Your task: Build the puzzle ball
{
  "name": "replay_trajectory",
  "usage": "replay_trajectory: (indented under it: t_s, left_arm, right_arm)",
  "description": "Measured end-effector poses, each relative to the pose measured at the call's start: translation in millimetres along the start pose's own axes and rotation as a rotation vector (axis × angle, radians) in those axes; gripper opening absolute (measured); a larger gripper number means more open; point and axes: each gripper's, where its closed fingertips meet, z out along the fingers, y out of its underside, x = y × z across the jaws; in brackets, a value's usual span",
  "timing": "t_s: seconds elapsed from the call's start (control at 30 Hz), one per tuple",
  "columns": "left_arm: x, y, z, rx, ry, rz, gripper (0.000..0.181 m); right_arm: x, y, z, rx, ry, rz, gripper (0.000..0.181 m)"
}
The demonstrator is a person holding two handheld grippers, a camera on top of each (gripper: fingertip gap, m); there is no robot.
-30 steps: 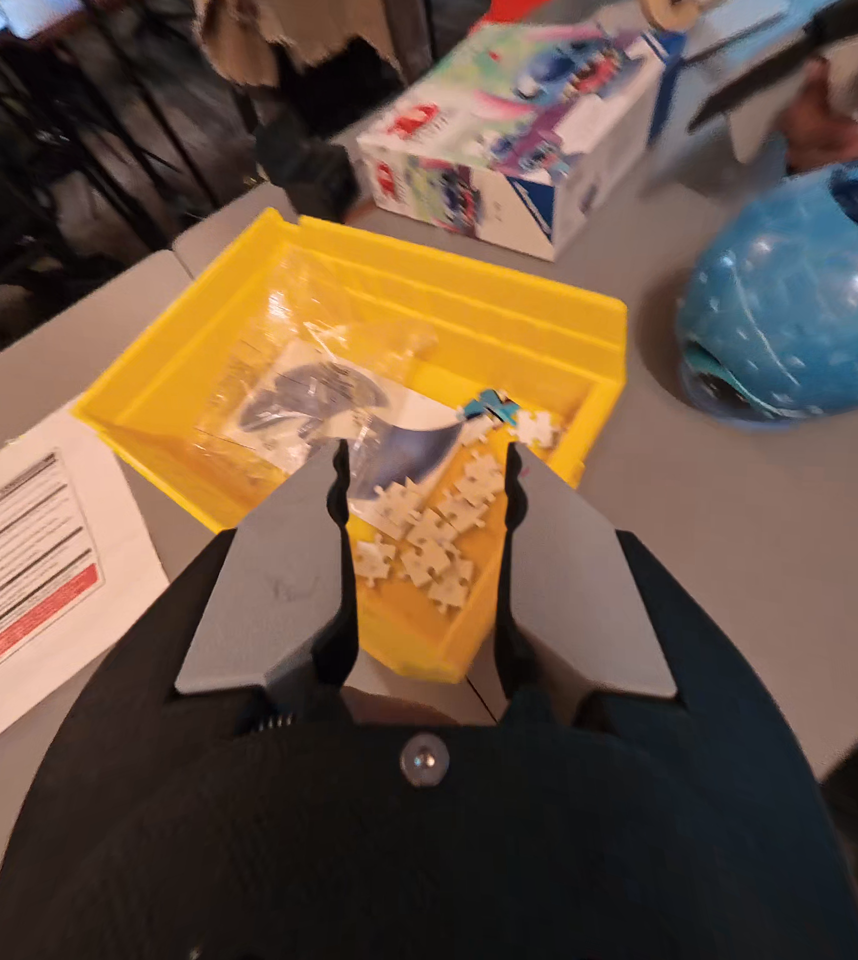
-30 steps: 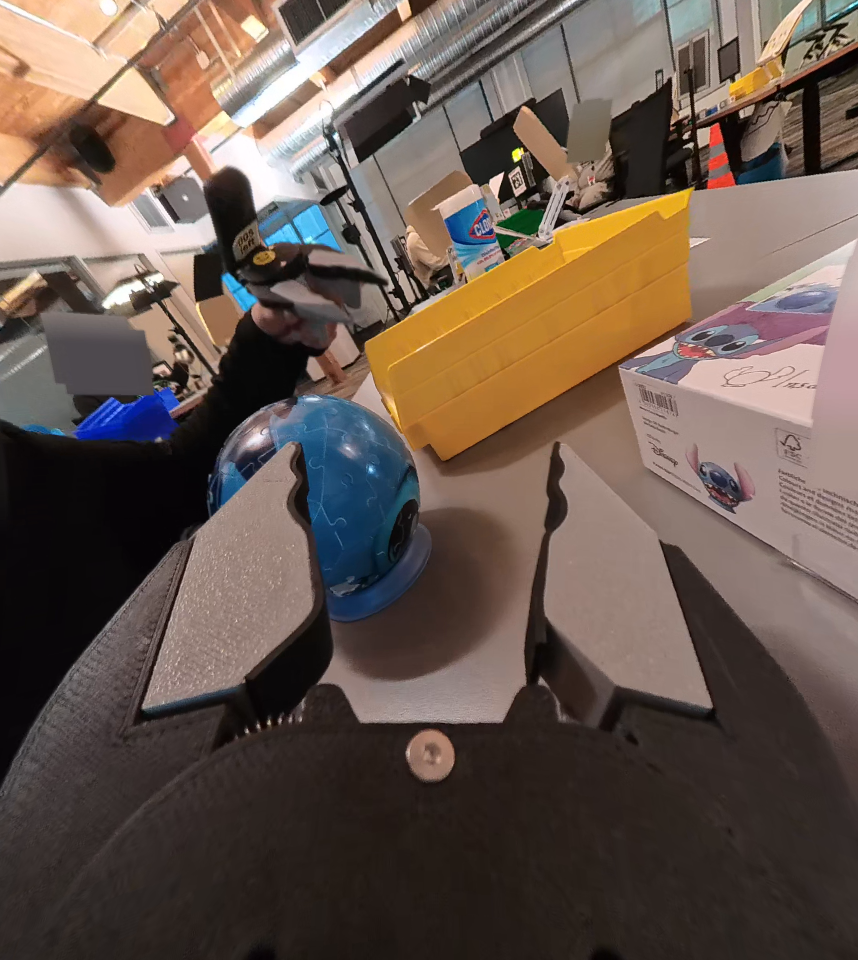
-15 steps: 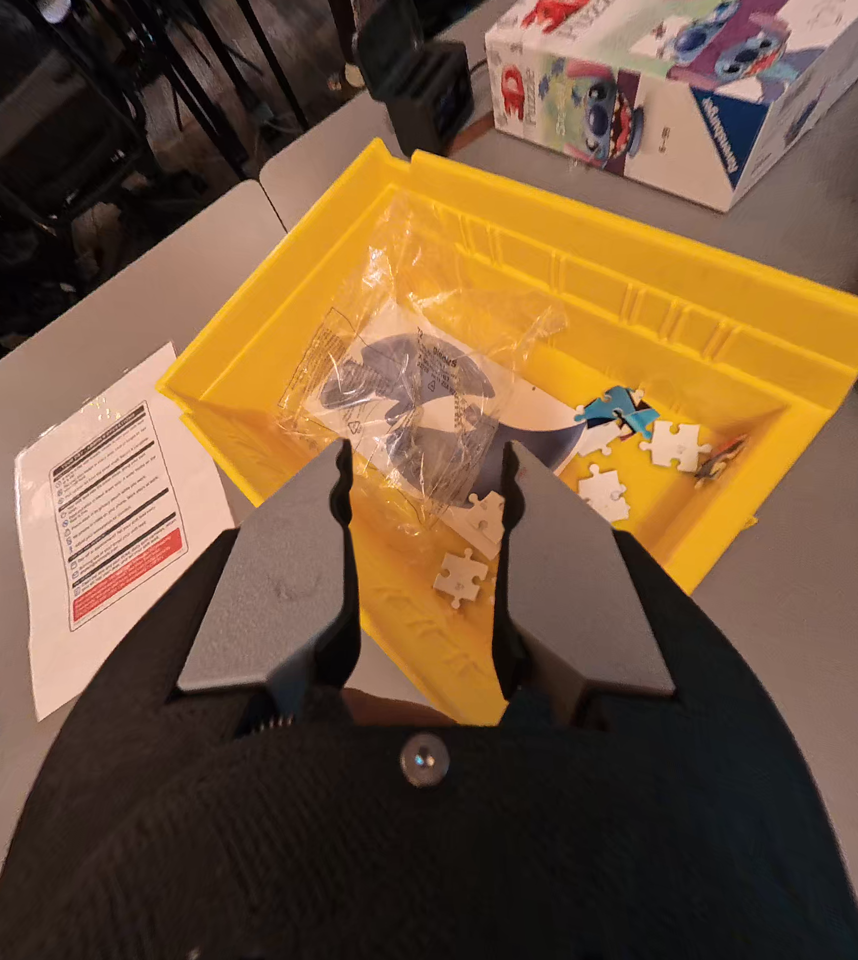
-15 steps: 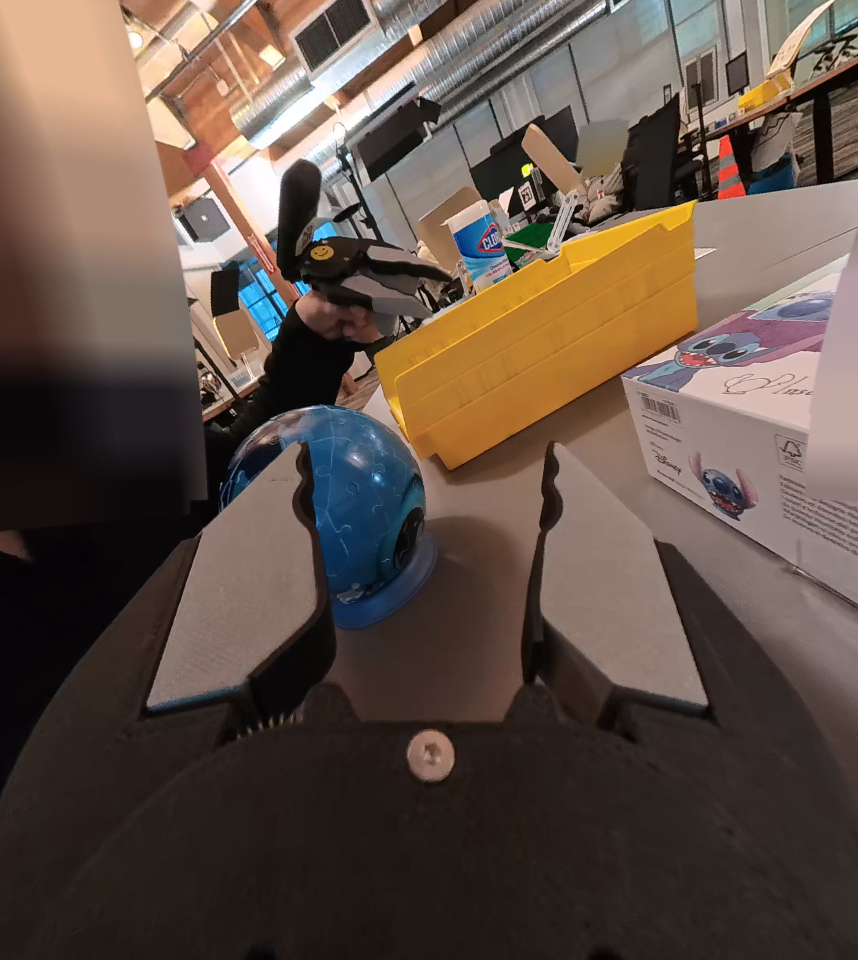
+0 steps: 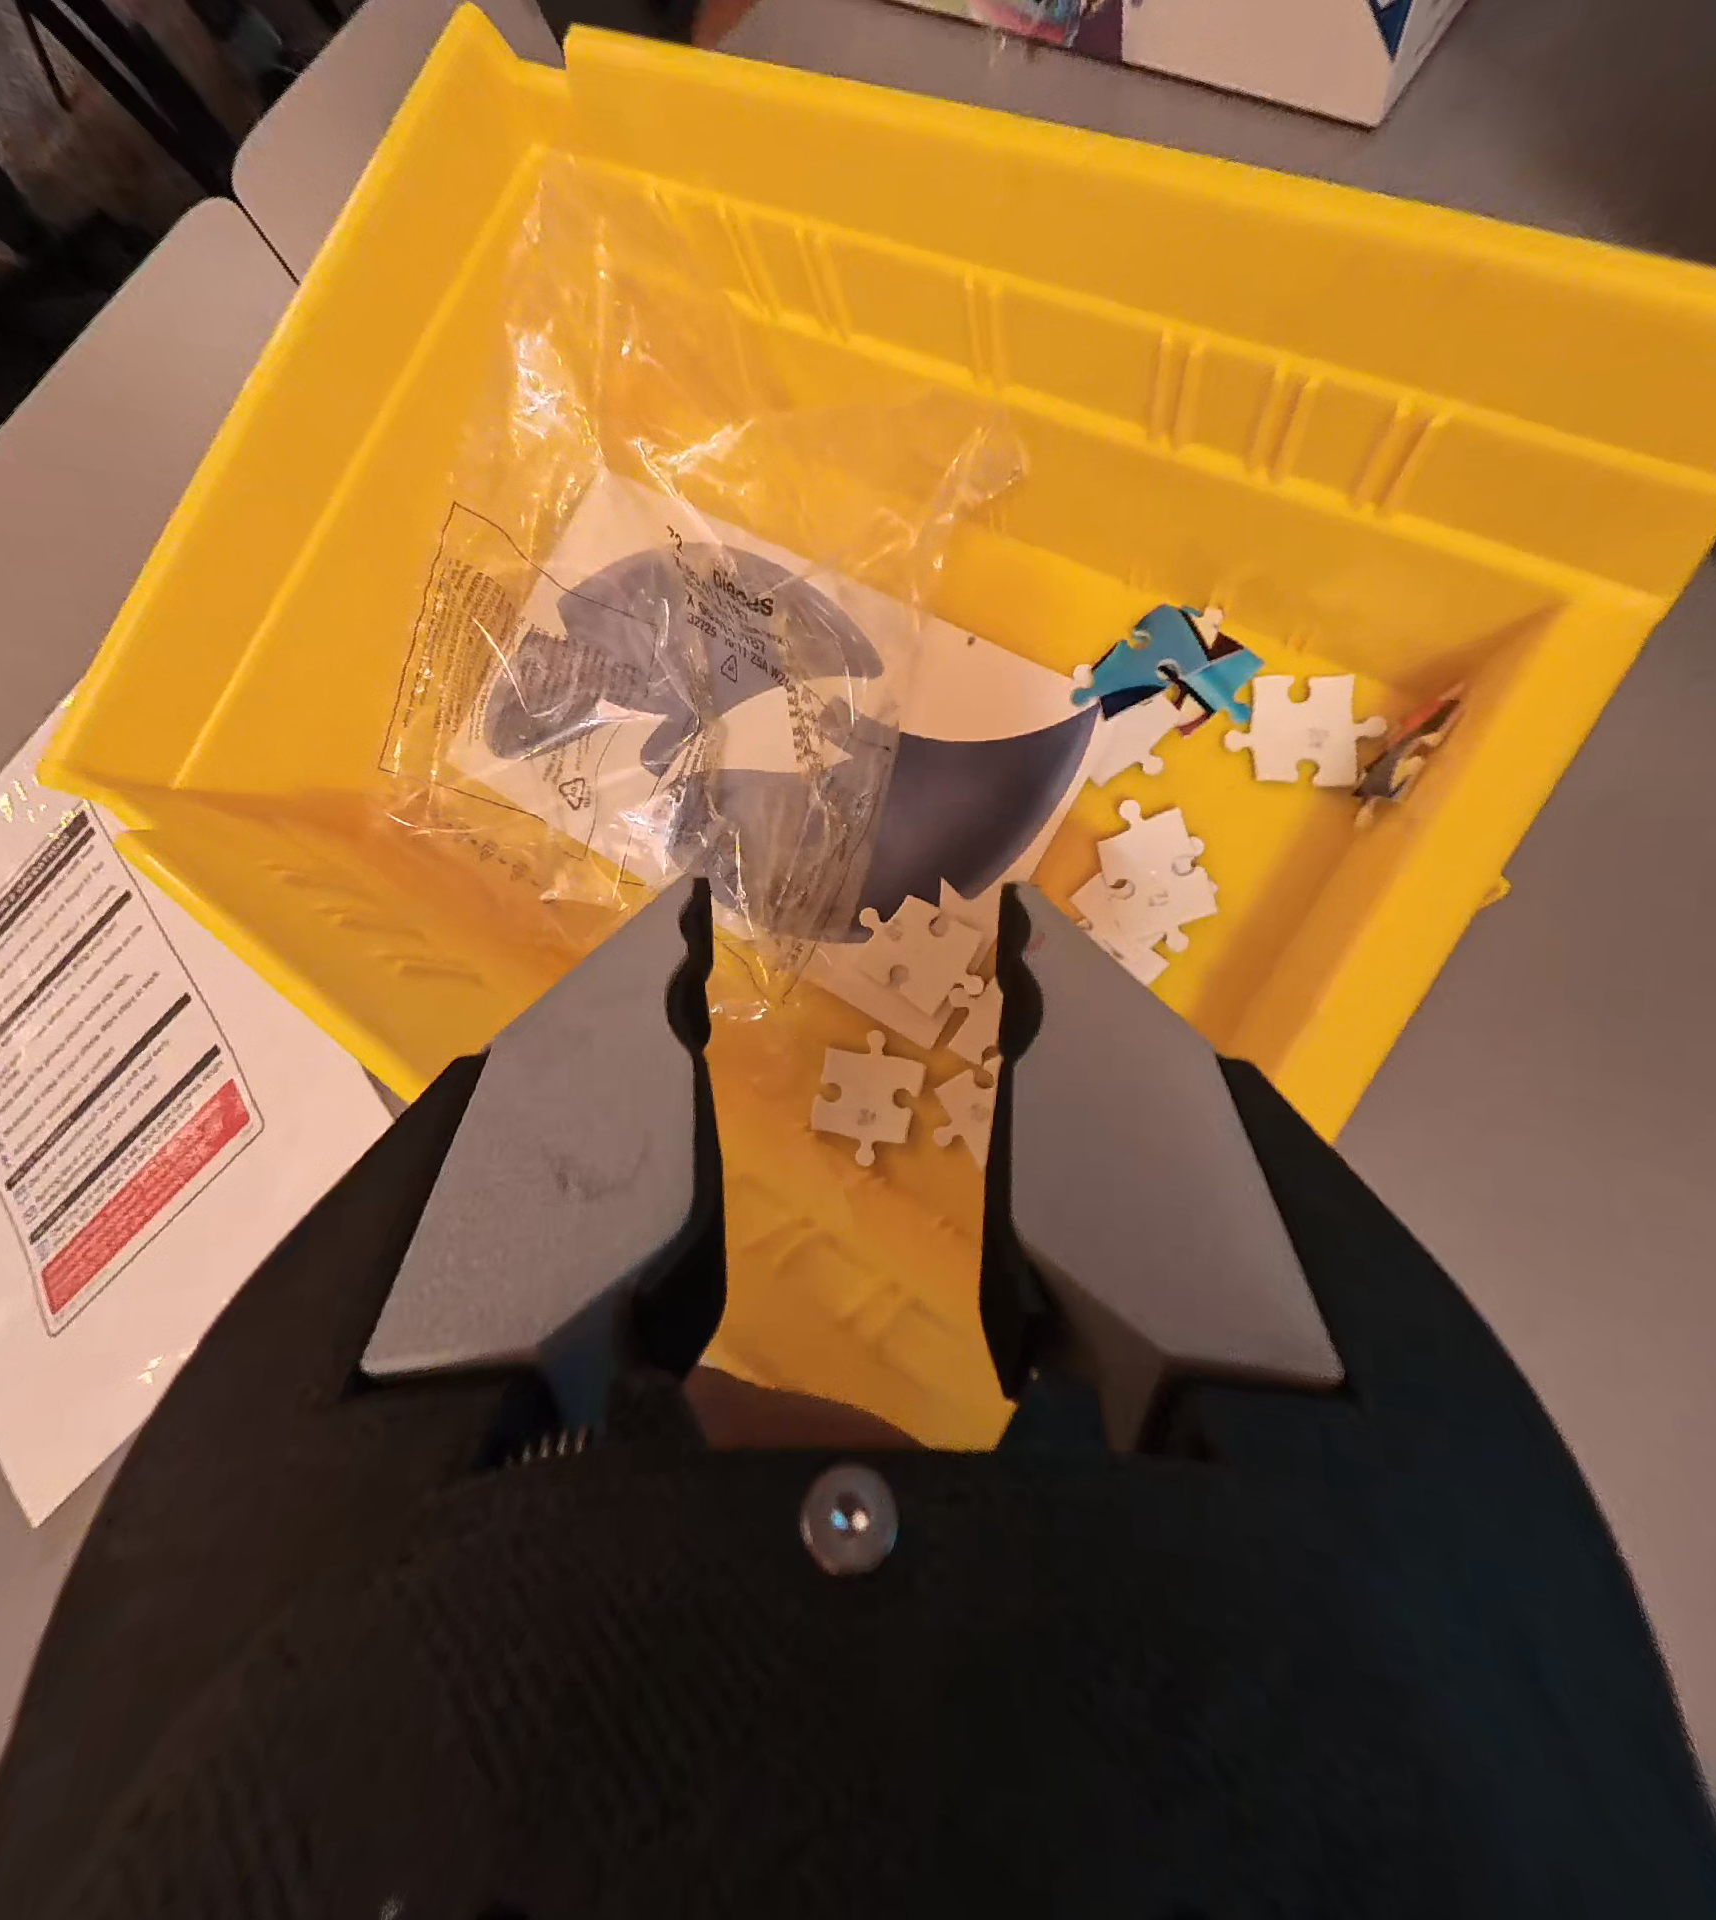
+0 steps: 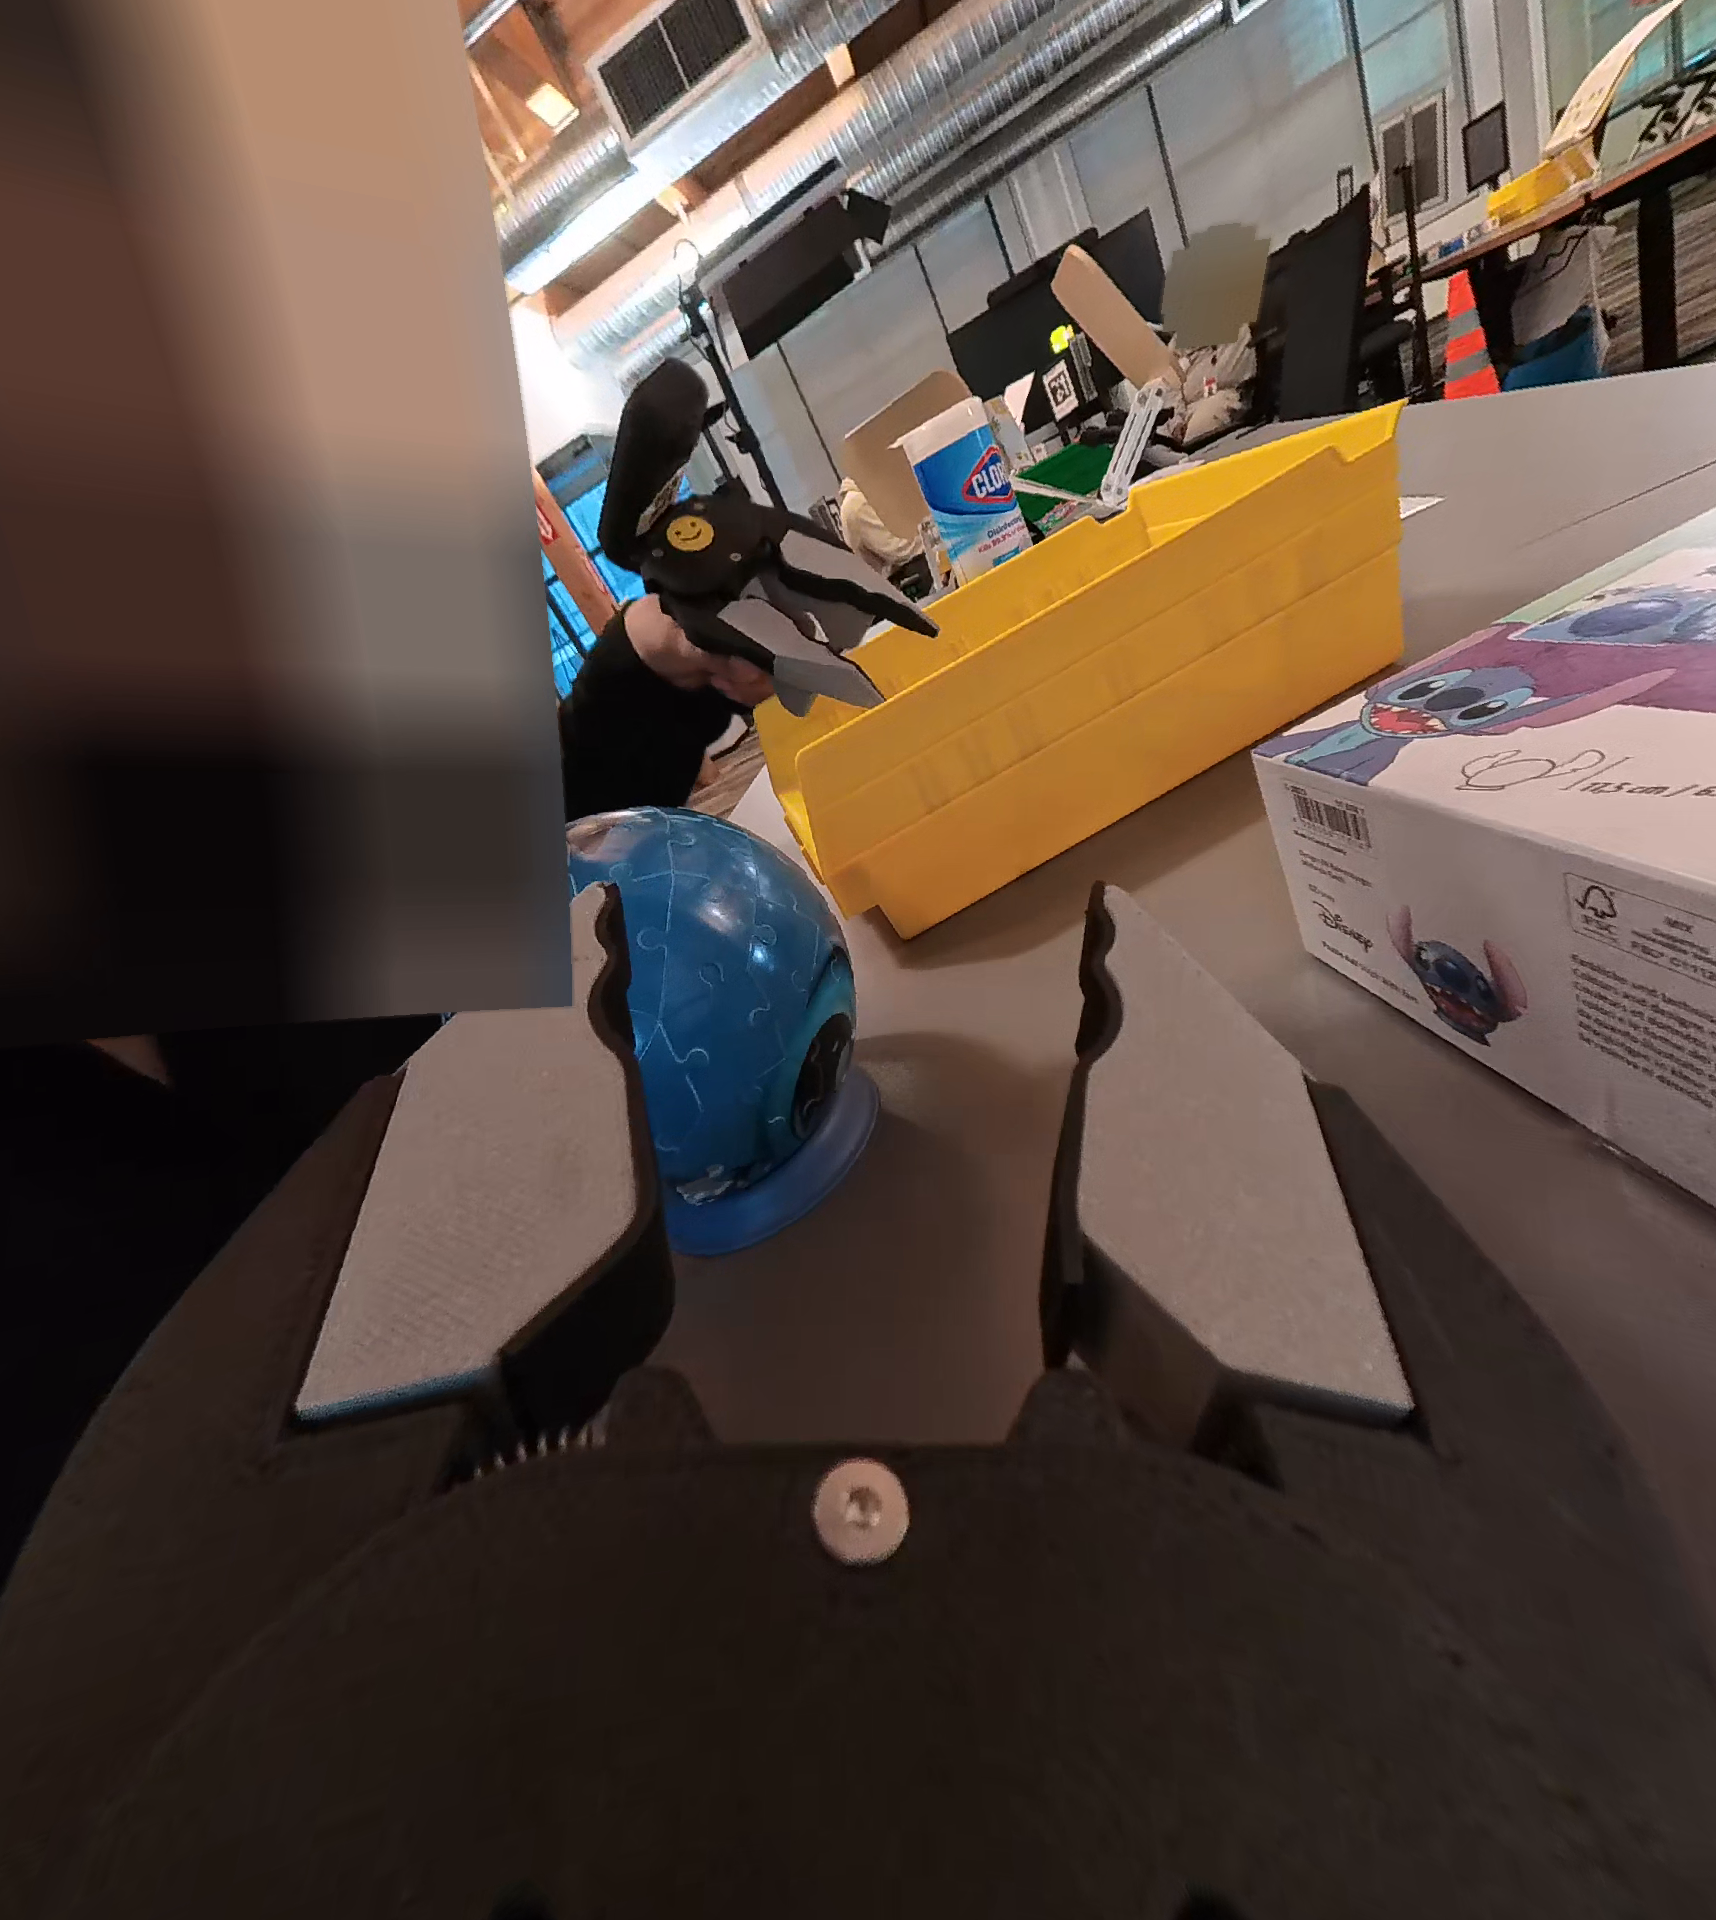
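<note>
A yellow bin point(image 5: 1041, 343) holds several loose puzzle pieces point(image 5: 1150, 868), most white side up, one blue point(image 5: 1160, 665), and a clear plastic bag point(image 5: 667, 665) over a printed sheet. My left gripper point(image 5: 849, 940) is open and empty, above the bin's near end, over the pieces. The partly built blue puzzle ball point(image 6: 729, 997) sits on a blue ring stand on the grey table. My right gripper point(image 6: 849, 940) is open and empty, just in front of the ball, which lies by its left finger. The left gripper also shows in the right wrist view point(image 6: 833, 649) at the bin point(image 6: 1093, 707).
The puzzle's box point(image 6: 1581, 862) stands on the table to the right of the ball, its corner also in the left wrist view point(image 5: 1249, 42). A printed sheet point(image 5: 75, 1091) lies left of the bin. A wipes canister point(image 6: 968, 499) stands behind the bin. The gap from one gripper's tips to the other's is roughly 35 centimeters.
My left gripper has moved forward and down over the bin, now above the loose pieces. My right gripper has held nearly still by the ball.
</note>
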Motion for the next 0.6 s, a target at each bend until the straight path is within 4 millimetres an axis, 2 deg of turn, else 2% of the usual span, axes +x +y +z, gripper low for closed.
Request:
replay_trajectory:
  t_s: [0.17,0.23,0.37,0.47,0.6]
  left_arm:
    - [2,-4,-7,-0.052,0.003,0.07,0.052]
    - [-6,-4,-9,-0.066,-0.05,0.067,0.053]
    - [-9,-18,-15,0.051,-0.059,-0.009,0.051]
    - [-2,-24,-11,0.083,-0.033,-0.007,0.05]
    - [3,-13,2,0.014,-0.043,0.045,0.05]
  right_arm:
    - [0,0,-1,0.004,0.003,-0.001,0.085]
    - [-1,0,0,0.003,0.0,-0.001,0.084]
    - [-1,1,1,-0.004,0.003,-0.011,0.084]
    - [-2,0,0,-0.002,0.008,-0.022,0.084]
    - [-3,1,1,-0.005,0.006,-0.026,0.082]
